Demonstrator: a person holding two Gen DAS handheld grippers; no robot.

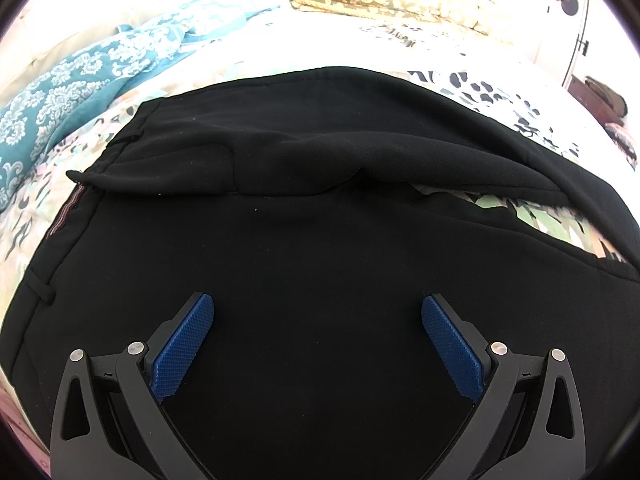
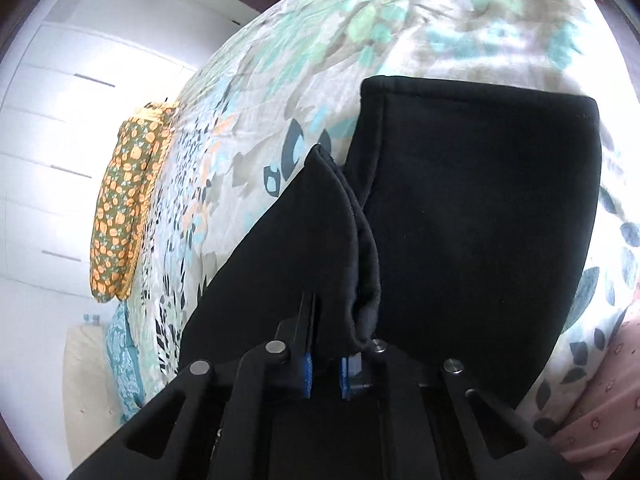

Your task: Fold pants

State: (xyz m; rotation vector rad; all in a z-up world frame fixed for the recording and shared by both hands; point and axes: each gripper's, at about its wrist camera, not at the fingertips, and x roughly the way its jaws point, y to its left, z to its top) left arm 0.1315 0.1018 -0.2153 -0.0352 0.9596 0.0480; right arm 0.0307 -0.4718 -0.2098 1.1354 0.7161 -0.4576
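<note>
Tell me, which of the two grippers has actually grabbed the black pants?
The right gripper: its jaws are closed on a bunched fold of the pants. The left gripper hangs wide open above the cloth, gripping nothing.

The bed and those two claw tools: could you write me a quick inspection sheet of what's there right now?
Surface: bed sheet, leaf print, rumpled.
Job's things: black pants, partly folded, one leg doubled over.
Clutter: teal patterned cloth; orange-flowered pillow at the bed's far edge.
Grippers: left gripper open above the pants, holding nothing; right gripper shut on a pinched fold of pants.
Cables: nothing seen.
Surroundings: white cupboard doors.
</note>
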